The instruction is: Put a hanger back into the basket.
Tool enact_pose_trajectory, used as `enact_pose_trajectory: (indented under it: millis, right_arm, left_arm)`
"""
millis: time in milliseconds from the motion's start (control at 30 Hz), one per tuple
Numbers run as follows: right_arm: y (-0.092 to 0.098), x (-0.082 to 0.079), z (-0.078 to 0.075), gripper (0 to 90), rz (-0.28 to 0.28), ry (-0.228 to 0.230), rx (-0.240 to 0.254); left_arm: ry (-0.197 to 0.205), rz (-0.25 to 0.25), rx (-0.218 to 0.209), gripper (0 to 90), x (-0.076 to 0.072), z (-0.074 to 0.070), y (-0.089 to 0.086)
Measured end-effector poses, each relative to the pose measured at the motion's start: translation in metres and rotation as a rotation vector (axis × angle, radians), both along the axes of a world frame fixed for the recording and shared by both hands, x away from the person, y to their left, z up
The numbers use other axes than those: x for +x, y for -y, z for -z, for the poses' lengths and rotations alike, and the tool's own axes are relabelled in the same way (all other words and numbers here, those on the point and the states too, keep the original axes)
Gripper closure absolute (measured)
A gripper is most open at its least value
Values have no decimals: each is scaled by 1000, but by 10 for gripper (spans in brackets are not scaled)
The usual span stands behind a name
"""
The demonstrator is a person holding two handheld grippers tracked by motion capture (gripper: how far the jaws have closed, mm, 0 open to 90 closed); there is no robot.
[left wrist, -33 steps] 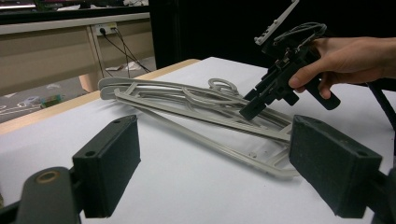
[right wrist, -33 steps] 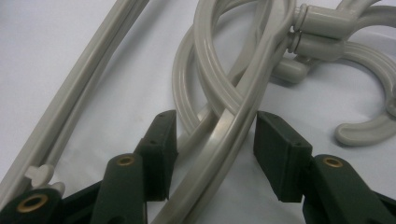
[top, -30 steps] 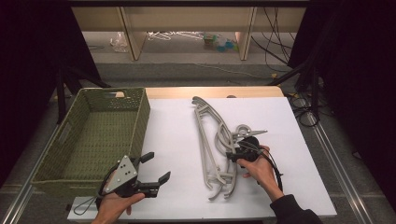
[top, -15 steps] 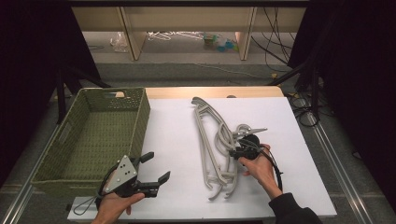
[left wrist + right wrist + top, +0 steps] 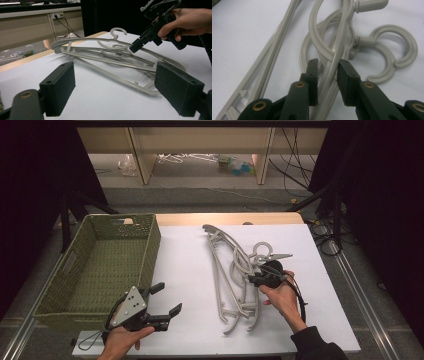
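White tabletop [image 5: 190, 270] is carrying a pile of grey hangers [image 5: 232, 280]. One hanger arm is passing between the right gripper [image 5: 327, 75] fingers, whose jaws have just been closing narrowly around it. Well away, the left gripper [image 5: 167, 300] is gaping wide, holding nothing.

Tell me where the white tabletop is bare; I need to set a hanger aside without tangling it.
Free: the white strip between the green basket and the grey hangers, and the far right part of the white tabletop beyond the hooks. Crowded: the tangle of hooks at the right gripper.
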State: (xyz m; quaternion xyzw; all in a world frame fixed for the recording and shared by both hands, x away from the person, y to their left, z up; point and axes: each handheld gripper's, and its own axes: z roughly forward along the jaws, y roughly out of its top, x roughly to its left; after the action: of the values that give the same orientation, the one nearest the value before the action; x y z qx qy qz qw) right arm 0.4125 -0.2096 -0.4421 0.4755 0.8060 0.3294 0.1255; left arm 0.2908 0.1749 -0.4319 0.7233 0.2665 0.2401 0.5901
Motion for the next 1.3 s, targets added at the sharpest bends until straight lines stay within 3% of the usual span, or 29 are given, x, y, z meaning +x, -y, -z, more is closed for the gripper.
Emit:
enact_pose_trajectory:
  millis: [133,200,233,267,300,467,800,933,1000,1100,1300]
  right_arm:
    - [2,0,-5,762,-5,56,15]
    - [1,-3,-10,807,-16,54,52]
    - [-2,-2,-8,814,-28,109,55]
    - [-4,-4,-11,817,-52,88,19]
    - [-7,-6,-13,819,-60,77,17]
    - [-18,-10,-15,820,-128,106,18]
    - [-25,-27,-32,820,-217,69,-48]
    - [-22,-32,-33,820,-277,125,-73]
    - [-20,-37,-37,821,-302,110,-88]
    - [-18,-42,-39,820,-334,136,-103]
    - [-19,-56,-40,820,-404,171,-123]
  left_arm:
    - [-5,-4,-5,168,0,0,0]
    - [-6,-3,-4,169,0,0,1]
    - [-6,-3,-4,168,0,0,1]
    - [-5,-4,-4,168,0,0,1]
    - [-5,-4,-4,168,0,0,1]
    - [-9,-9,-9,169,-1,0,0]
    - [0,-7,-3,170,0,0,0]
    - [-2,-9,-1,170,-1,0,-1]
    - [1,-11,1,170,0,0,-1]
    - [-4,-12,-4,170,-1,-1,0]
    - [-51,-12,-30,170,6,-6,5]
